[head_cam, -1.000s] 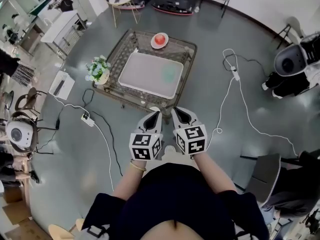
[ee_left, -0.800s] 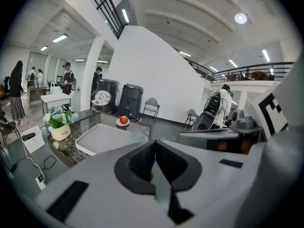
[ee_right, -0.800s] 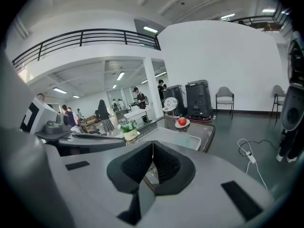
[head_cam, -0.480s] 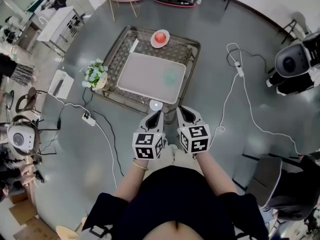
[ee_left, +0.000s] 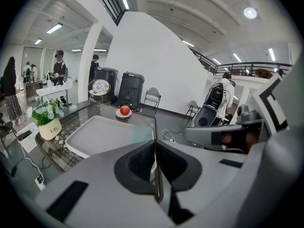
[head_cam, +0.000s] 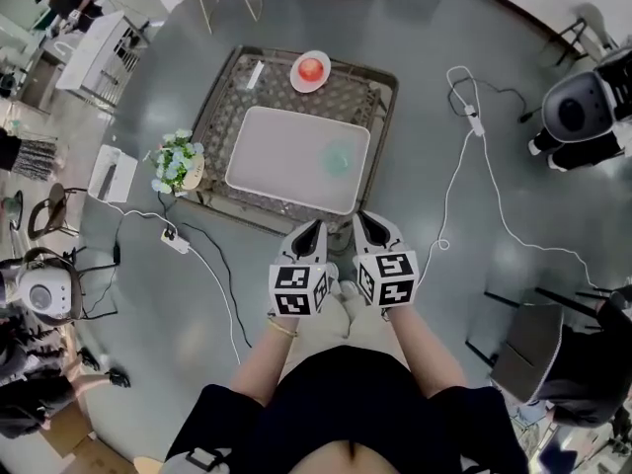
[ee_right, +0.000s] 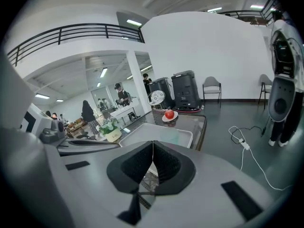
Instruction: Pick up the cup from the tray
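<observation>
A pale green see-through cup (head_cam: 338, 158) stands on the right part of a white tray (head_cam: 276, 161) that lies on a glass-topped table (head_cam: 219, 117). The cup also shows faintly in the left gripper view (ee_left: 142, 133) and the right gripper view (ee_right: 176, 136). My left gripper (head_cam: 316, 227) and right gripper (head_cam: 359, 219) hover side by side just off the table's near edge, short of the tray. Both are shut with nothing between the jaws, as the left gripper view (ee_left: 155, 144) and the right gripper view (ee_right: 152, 144) show.
A red fruit on a white plate (head_cam: 310, 69) sits at the table's far edge. A flower pot (head_cam: 176, 163) stands at its left corner. White cables (head_cam: 464, 176) and a power strip (head_cam: 176, 239) lie on the grey floor. A robot base (head_cam: 578, 117) stands to the right.
The head view has shifted, so the table and tray sit a little closer to both grippers. The grippers stay side by side, shut and empty.
</observation>
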Available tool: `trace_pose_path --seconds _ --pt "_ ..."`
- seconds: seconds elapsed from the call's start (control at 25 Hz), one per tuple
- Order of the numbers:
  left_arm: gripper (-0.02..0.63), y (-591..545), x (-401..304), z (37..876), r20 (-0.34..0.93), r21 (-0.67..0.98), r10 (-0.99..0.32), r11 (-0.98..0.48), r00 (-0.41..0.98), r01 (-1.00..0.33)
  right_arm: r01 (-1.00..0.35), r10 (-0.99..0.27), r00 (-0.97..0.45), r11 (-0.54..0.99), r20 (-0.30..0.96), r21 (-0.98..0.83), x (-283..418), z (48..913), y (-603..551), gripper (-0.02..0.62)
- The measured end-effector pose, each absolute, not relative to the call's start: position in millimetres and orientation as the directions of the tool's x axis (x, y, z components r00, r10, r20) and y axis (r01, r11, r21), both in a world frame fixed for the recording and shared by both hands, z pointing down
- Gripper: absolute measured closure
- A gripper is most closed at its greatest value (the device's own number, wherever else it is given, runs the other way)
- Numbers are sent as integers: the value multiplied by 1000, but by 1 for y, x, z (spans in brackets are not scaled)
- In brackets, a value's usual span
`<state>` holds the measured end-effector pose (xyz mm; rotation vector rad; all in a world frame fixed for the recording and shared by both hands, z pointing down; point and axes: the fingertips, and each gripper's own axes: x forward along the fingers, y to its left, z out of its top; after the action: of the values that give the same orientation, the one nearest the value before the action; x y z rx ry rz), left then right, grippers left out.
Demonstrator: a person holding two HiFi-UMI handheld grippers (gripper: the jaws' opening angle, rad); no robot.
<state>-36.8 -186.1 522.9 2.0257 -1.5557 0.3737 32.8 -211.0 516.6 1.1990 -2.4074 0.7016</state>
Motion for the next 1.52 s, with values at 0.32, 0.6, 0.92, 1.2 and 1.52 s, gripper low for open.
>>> trace_pose_path --seconds 0.32,0.6,0.92,1.2,1.52 --pt "576 -232 -43 574 559 242 -771 -200 305 -949 -839 -635 -540 463 552 -287 23 541 -230 584" --pt "406 -276 -31 619 579 237 -746 -232 329 -943 -856 -626 -514 419 587 -303 25 564 -237 584" --pt "224 -325 -22 664 575 184 -749 -273 328 -944 -872 -616 -490 367 617 -326 27 587 -242 584" --pt "198 -361 -13 678 580 136 -747 -305 326 -942 -882 -606 -470 322 642 -343 32 603 -243 584" --pt "199 -386 -11 683 568 106 -760 -314 317 -943 -884 -586 -468 304 662 -355 35 616 -240 584"
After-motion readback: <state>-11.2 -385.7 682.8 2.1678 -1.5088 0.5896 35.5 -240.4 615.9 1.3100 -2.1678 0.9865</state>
